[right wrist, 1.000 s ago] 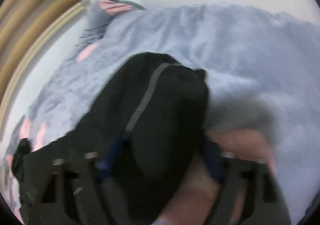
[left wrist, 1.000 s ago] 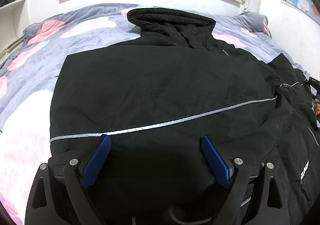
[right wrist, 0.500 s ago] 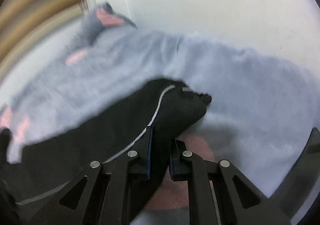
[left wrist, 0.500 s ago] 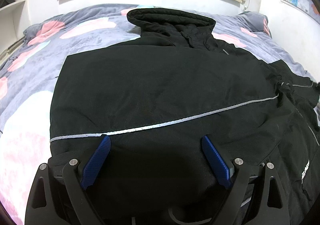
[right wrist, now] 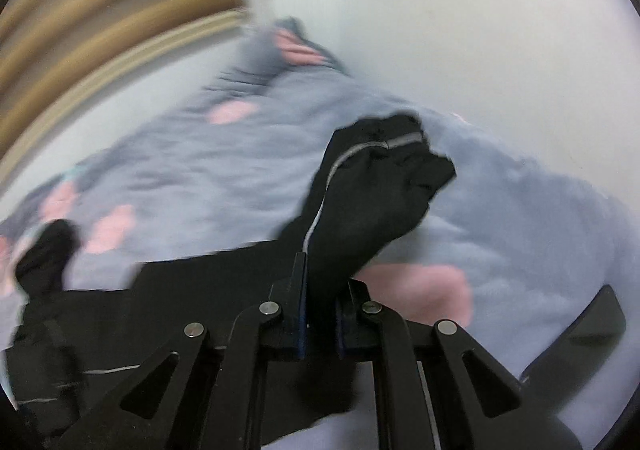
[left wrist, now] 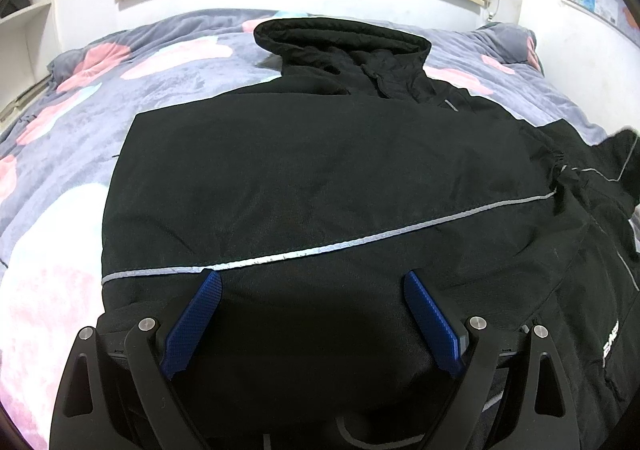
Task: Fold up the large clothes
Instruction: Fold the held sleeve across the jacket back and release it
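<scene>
Grey bedding with pink blotches covers a bed below a white wall. Right gripper: jaws pressed together on a black sleeve with a thin reflective stripe, the cuff lifted off the bedding; this view is blurred, so details seem uncertain. Left gripper: jaws wide apart, blue pads over the hem of the black jacket, which lies spread flat, hood toward the wall.
</scene>
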